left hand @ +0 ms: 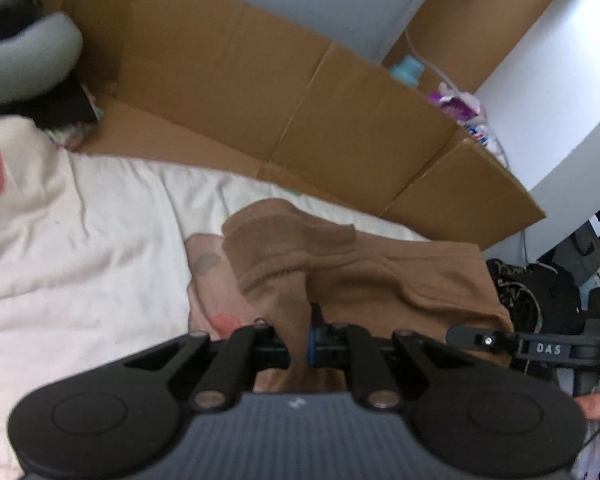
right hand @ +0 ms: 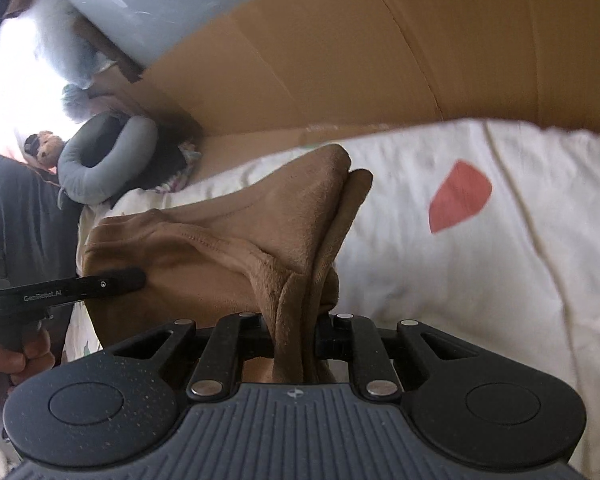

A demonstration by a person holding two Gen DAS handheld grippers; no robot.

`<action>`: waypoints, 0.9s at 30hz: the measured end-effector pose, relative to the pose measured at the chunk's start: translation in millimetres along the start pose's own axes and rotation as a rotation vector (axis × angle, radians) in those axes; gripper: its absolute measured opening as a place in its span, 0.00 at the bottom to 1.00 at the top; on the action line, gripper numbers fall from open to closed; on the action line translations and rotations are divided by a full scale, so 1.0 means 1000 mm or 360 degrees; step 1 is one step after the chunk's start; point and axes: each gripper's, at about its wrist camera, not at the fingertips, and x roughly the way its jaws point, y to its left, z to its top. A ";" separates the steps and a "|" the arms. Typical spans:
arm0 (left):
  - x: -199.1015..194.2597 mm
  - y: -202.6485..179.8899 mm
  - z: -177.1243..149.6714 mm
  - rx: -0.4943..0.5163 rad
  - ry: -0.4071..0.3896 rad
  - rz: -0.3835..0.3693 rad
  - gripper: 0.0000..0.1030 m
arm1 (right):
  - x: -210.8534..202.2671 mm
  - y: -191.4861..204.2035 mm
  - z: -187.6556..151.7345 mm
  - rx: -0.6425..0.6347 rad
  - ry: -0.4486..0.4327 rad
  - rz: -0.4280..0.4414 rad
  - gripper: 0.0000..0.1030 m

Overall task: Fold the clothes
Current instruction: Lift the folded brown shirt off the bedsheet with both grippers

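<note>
A brown knit garment (left hand: 360,276) hangs stretched between both grippers above a white bedsheet. My left gripper (left hand: 298,346) is shut on a bunched edge of it, the cloth running up between the fingers. In the right wrist view the same brown garment (right hand: 220,240) spreads to the left, and my right gripper (right hand: 296,332) is shut on a pinched fold of it. The right gripper shows at the right edge of the left wrist view (left hand: 540,346), and the left gripper at the left of the right wrist view (right hand: 68,290), with a hand (right hand: 4,364) on its handle.
A white bedsheet (left hand: 80,240) with red patches (right hand: 458,196) lies below. A large flattened cardboard sheet (left hand: 280,92) leans along the far side by the wall. A grey neck pillow (right hand: 104,160) and a small stuffed toy (right hand: 46,152) lie at the bed's end. Dark clothing (left hand: 540,288) sits at the right.
</note>
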 end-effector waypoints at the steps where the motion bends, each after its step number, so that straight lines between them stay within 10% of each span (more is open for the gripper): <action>1: -0.009 -0.005 0.000 -0.0005 -0.0014 0.0011 0.07 | -0.007 0.007 0.000 -0.0019 -0.0011 -0.0011 0.14; 27: -0.289 -0.161 0.080 0.0189 -0.0492 0.0088 0.07 | -0.257 0.183 0.060 -0.0404 -0.0468 -0.0002 0.13</action>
